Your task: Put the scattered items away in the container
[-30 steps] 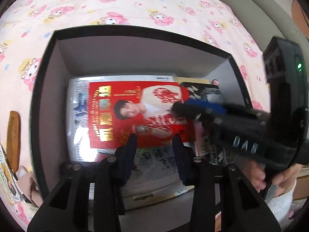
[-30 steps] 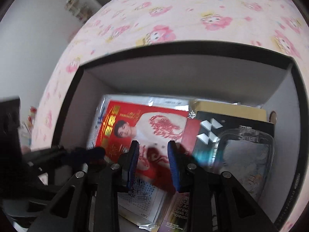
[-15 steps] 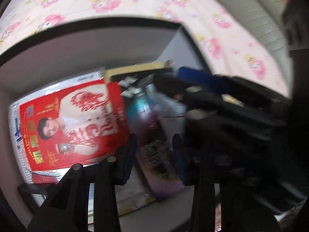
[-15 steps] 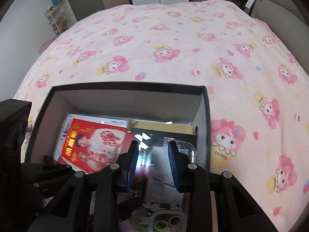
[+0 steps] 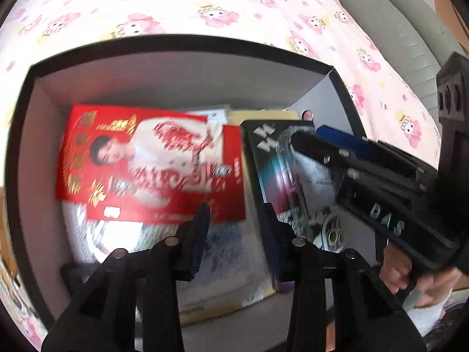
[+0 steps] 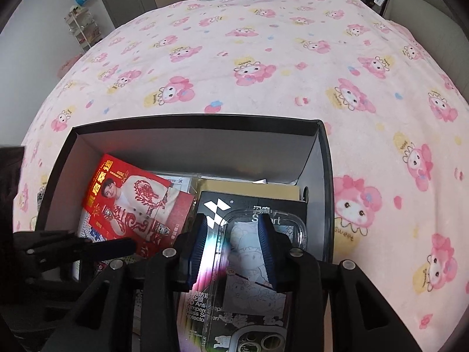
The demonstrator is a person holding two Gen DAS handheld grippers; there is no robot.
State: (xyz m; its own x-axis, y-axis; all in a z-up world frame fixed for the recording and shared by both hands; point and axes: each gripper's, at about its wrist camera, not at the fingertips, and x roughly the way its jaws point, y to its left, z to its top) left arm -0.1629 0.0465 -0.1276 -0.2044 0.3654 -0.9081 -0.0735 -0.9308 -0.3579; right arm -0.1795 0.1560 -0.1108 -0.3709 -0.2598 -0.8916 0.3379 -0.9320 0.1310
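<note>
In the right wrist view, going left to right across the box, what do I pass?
left gripper → red packet → right gripper over the clear phone case → box wall → pink blanket

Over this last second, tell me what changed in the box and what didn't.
The right claw has pulled back and up above the box, and its jaws have just been opening, with nothing pinched between them; the clear phone case lies below. The red card now sits tilted. The left claw is empty as before. The black carton stayed put.
</note>
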